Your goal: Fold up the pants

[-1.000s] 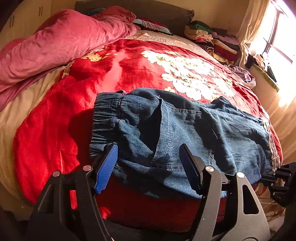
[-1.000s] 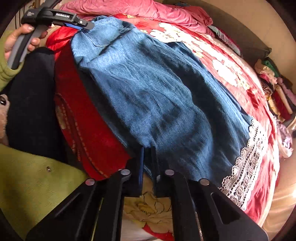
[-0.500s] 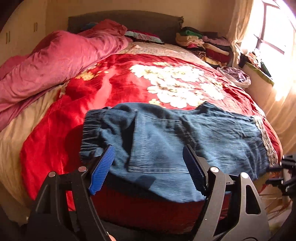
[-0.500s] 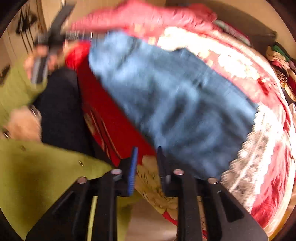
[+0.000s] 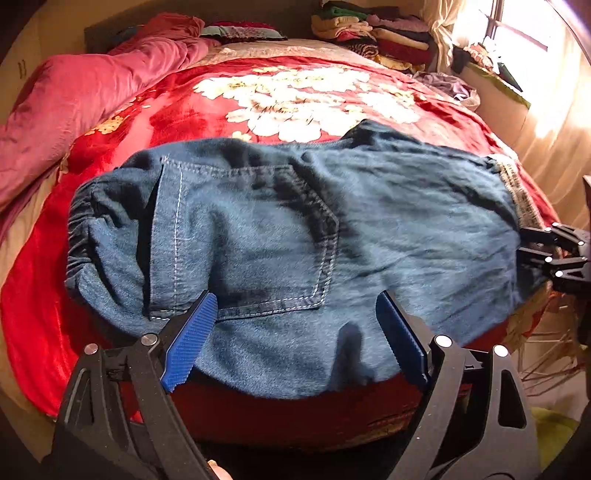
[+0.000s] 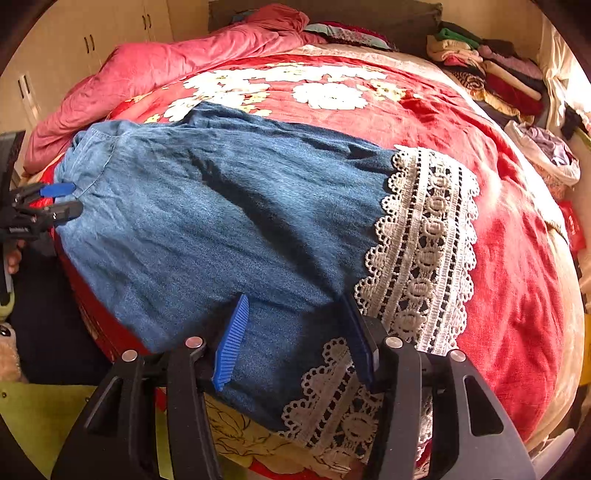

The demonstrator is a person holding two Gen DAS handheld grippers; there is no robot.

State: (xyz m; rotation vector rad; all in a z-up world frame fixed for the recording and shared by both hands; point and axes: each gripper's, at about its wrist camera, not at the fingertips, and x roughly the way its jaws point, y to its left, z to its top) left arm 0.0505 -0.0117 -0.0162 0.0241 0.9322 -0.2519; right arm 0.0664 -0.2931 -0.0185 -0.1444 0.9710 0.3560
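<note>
Blue denim pants [image 5: 295, 221] lie folded lengthwise across the near edge of a red floral bedspread [image 5: 295, 92]. The elastic waistband [image 5: 79, 236] is at the left and a back pocket faces up. In the right wrist view the white lace hem [image 6: 424, 240] lies at the right. My left gripper [image 5: 295, 299] hovers over the pants' near edge by the pocket, and its jaws are opening without pressing the cloth. My right gripper [image 6: 295, 299] stands over the near edge beside the lace. Its jaws are also opening, with denim between the pads [image 6: 231, 343] but not pinched.
A crumpled pink duvet [image 5: 85, 92] lies at the back left. Stacked folded clothes [image 6: 491, 70] sit at the back right beside a heap of laundry [image 6: 546, 147]. A bright window [image 5: 517, 26] is on the right. The person's green sleeve [image 6: 55, 417] and dark trousers are near the bed's front.
My right gripper has let go of the pant leg edge and opened, and it has rolled and shifted toward the lace hem. The left jaws have widened, and the pants lie flatter on the bed.
</note>
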